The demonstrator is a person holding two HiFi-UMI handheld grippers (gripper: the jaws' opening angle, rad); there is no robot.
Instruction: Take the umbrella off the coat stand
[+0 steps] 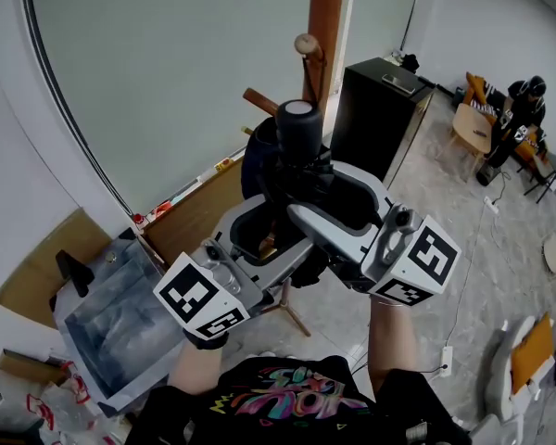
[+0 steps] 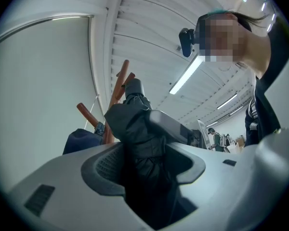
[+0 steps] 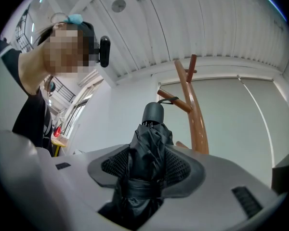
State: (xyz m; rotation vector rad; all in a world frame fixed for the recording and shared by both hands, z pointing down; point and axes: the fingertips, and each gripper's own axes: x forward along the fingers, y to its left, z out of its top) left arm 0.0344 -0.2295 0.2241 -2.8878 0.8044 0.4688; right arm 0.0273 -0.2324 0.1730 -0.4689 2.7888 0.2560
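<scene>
A folded black umbrella (image 1: 296, 151) stands upright between my two grippers, its round handle end (image 1: 298, 119) on top. The left gripper (image 1: 259, 225) is shut on its folded cloth (image 2: 139, 129) from the left. Opposite it, the right gripper (image 1: 338, 202) is shut on the same bundle (image 3: 147, 153) near its closing band. The wooden coat stand (image 1: 324, 26) rises just behind. In the right gripper view a thin black loop (image 3: 167, 100) lies over a peg (image 3: 176, 103) just above the handle (image 3: 153, 113).
A dark blue garment (image 1: 252, 160) hangs on the stand behind the umbrella. A black cabinet (image 1: 380, 109) stands to the right of the pole. Cardboard and a plastic sheet (image 1: 102, 323) lie on the floor at left. People sit at the far right (image 1: 514, 109).
</scene>
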